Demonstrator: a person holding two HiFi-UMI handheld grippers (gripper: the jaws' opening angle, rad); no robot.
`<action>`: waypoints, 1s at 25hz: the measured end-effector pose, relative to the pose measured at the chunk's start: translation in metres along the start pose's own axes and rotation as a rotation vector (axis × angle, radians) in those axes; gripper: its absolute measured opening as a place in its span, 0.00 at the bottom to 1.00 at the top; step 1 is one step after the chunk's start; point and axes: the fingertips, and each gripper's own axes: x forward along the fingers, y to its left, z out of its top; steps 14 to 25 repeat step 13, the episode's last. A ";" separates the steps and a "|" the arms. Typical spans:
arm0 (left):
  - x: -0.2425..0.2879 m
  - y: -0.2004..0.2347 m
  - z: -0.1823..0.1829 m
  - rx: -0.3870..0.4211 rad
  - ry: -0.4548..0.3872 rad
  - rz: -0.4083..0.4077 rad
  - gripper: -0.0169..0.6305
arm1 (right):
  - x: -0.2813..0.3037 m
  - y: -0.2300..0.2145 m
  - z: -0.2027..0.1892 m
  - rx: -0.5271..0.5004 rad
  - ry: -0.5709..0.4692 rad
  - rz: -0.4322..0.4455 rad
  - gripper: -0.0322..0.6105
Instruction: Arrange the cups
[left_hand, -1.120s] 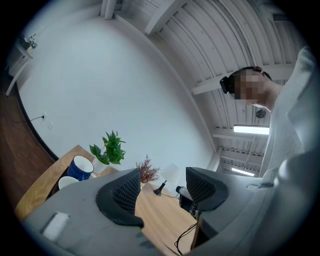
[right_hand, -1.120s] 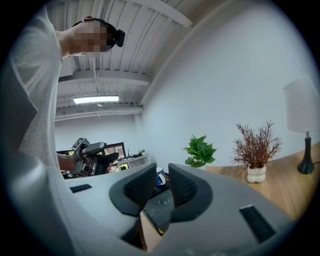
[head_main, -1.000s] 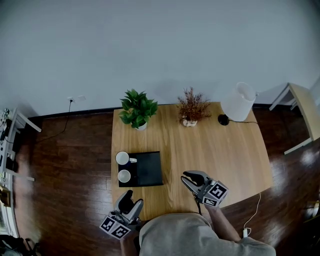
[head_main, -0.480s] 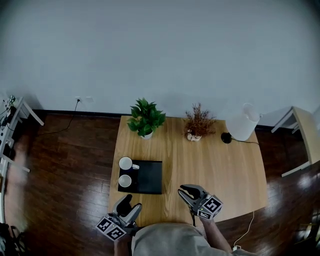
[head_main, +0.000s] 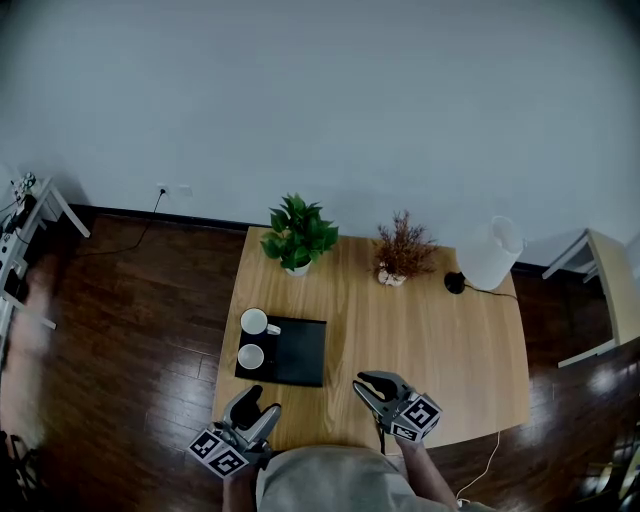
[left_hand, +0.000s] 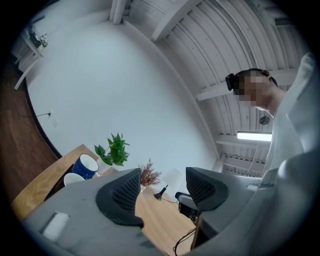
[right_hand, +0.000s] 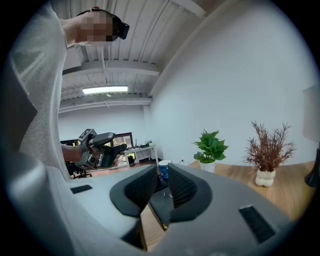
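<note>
Left gripper (left_hand: 162, 181): jaws apart, nothing between them, hovering off the near-left corner of the table (head_main: 430, 350). Right gripper (right_hand: 162, 172): jaws closed together, empty, over the table's near edge. Both are well apart from the cups. Black tray (head_main: 298, 352) sits on the left half of the table, left of the right gripper. Two cups along its left side: blue cup (head_main: 254, 321) at the far-left corner, handle pointing right; white cup (head_main: 250, 356) just on its near side. Far edge, left to right: green plant (head_main: 298, 235), dried plant (head_main: 402, 250), white lamp (head_main: 492, 252).
</note>
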 end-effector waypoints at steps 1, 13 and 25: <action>0.000 0.000 0.000 -0.001 0.000 0.000 0.45 | 0.000 0.000 0.000 0.000 -0.001 0.002 0.16; 0.000 -0.003 -0.001 -0.003 -0.002 -0.008 0.45 | 0.005 0.006 0.000 -0.002 0.007 0.020 0.16; 0.000 -0.003 -0.001 -0.003 -0.002 -0.008 0.45 | 0.005 0.006 0.000 -0.002 0.007 0.020 0.16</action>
